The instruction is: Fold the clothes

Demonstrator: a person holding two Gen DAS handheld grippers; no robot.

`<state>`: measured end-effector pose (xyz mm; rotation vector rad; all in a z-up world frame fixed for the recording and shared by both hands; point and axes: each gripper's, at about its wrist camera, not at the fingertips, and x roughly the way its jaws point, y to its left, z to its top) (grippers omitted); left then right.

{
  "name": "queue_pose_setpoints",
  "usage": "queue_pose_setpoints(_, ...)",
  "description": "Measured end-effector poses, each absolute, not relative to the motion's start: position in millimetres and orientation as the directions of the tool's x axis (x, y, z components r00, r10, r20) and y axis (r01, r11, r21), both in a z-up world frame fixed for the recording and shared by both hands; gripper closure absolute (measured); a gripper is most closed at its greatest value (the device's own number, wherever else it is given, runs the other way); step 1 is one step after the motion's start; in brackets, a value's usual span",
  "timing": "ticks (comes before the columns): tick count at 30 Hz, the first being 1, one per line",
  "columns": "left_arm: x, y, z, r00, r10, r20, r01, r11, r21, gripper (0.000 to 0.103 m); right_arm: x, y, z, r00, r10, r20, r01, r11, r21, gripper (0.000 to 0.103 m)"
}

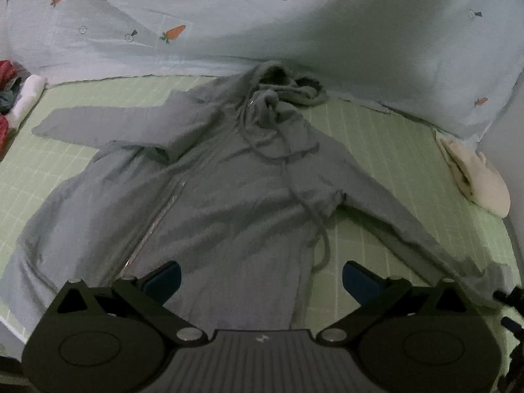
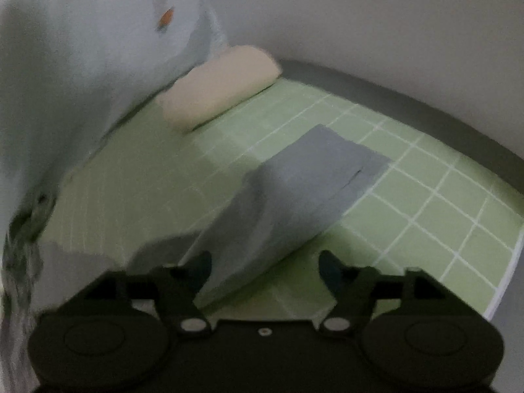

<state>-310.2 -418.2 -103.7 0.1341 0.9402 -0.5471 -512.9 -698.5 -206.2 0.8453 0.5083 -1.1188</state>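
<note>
The grey zip-front hooded sweatshirt [image 1: 209,177] lies spread face-up across the middle of the green grid-checked mat [image 1: 386,235], both sleeves out, so I judge the folding not yet begun. The left gripper [image 1: 261,280] and right gripper [image 2: 265,270] both stand open and empty, the right above the sleeve end [image 2: 294,196]. No readable writing shows anywhere.

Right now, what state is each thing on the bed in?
Grey hoodie: spread flat, zipped, both sleeves out.
Cream garment: rolled up by the sheet.
White garment: folded, at the edge.
Left hand-held gripper: open, empty.
Right hand-held gripper: open over the sleeve.
</note>
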Motion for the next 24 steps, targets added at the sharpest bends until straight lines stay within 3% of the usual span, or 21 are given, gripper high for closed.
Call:
queue_pose_setpoints(4, -319, -417, -107, 0.467, -0.374, -0.801, 0.499, 0.859, -0.111, 0.0, -520, -719, -210, 0.355, -0.594, -0.722, 0.928, 0.129, 0.35, 0.024)
queue_pose_setpoints(6, -323, -417, -108, 0.466, -0.368, -0.805, 0.5, 0.86, -0.104, 0.0, -519, -730, -213, 0.35, -0.597, -0.722, 0.932, 0.14, 0.335, 0.031)
queue_pose_setpoints(8, -327, -418, -109, 0.465, -0.367, -0.806, 0.502, 0.859, -0.102, 0.0, -517, -740, -217, 0.351, -0.582, -0.733, 0.935, 0.177, 0.308, 0.066)
queue_pose_setpoints(9, -328, -419, -109, 0.466, -0.367, -0.805, 0.504, 0.858, -0.099, 0.0, -517, -741, -217, 0.356, -0.586, -0.728, 0.934, 0.208, 0.289, 0.073)
queue_pose_setpoints(10, -330, -420, -109, 0.468, -0.366, -0.804, 0.506, 0.857, -0.096, 0.0, -519, -739, -215, 0.368, -0.587, -0.721, 0.93, 0.231, 0.286, 0.09)
queue_pose_setpoints(11, -331, -421, -109, 0.472, -0.363, -0.804, 0.507, 0.857, -0.09, 0.0, -521, -737, -213, 0.38, -0.588, -0.714, 0.925, 0.254, 0.283, 0.092)
queue_pose_setpoints(16, -331, -425, -110, 0.491, -0.351, -0.797, 0.5, 0.863, -0.072, 0.0, -535, -697, -199, 0.321, -0.684, -0.655, 0.944, 0.283, 0.166, 0.095)
queue_pose_setpoints(21, -332, -427, -111, 0.486, -0.351, -0.801, 0.505, 0.86, -0.07, 0.0, -541, -682, -217, 0.303, -0.624, -0.72, 0.944, 0.299, 0.138, 0.091)
queue_pose_setpoints(22, -333, -427, -111, 0.487, -0.352, -0.799, 0.509, 0.858, -0.068, 0.0, -543, -681, -216, 0.308, -0.622, -0.719, 0.943, 0.3, 0.145, 0.087)
queue_pose_setpoints(24, -334, -428, -110, 0.488, -0.358, -0.796, 0.515, 0.855, -0.068, 0.0, -549, -683, -210, 0.305, -0.648, -0.698, 0.947, 0.284, 0.15, 0.06)
